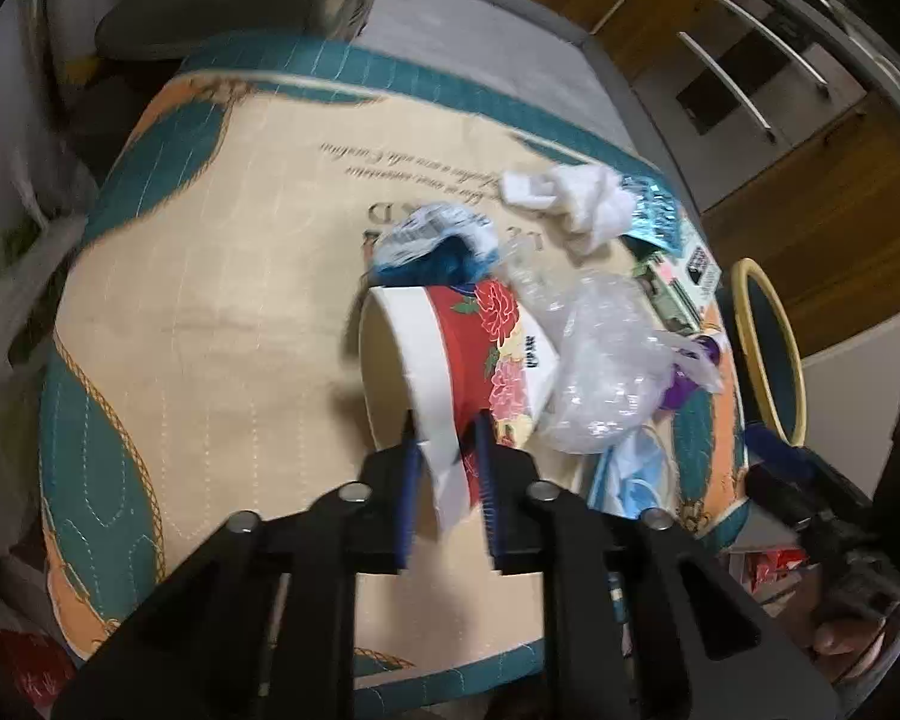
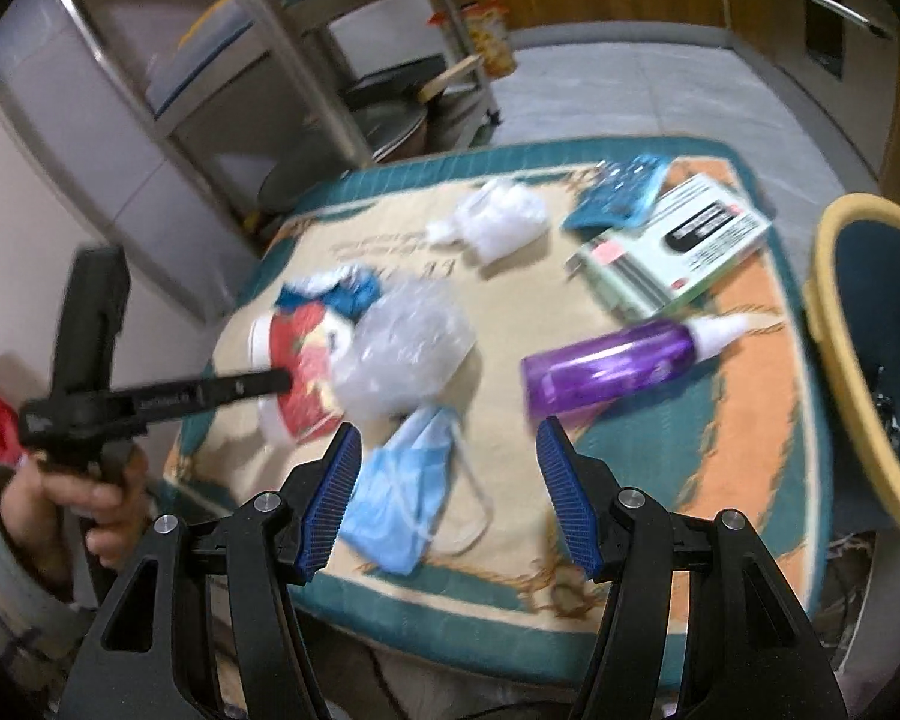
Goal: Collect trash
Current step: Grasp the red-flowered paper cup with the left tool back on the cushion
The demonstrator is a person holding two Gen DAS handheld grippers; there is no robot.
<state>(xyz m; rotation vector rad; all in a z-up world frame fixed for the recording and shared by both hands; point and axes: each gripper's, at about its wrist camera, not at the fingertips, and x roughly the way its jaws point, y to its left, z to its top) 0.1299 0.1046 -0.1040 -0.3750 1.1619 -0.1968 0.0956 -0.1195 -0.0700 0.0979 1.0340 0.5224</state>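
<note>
1. The left tool (image 1: 447, 480) is clamped on the rim of a paper cup (image 1: 450, 360) with a red floral print; the cup lies on its side on the quilted surface (image 1: 210, 330).
2. The right tool (image 2: 447, 480) stands wide with nothing between its pads, above a blue face mask (image 2: 399, 498).
3. A crumpled clear plastic bag (image 2: 405, 348) touches the cup; a purple bottle (image 2: 618, 363) lies to its right.
4. Further back lie white tissue (image 2: 498, 222), a pale green box (image 2: 678, 246) and a teal wrapper (image 2: 618, 192).
5. A yellow-rimmed bin (image 2: 858, 372) stands beside the surface's right edge.
</note>
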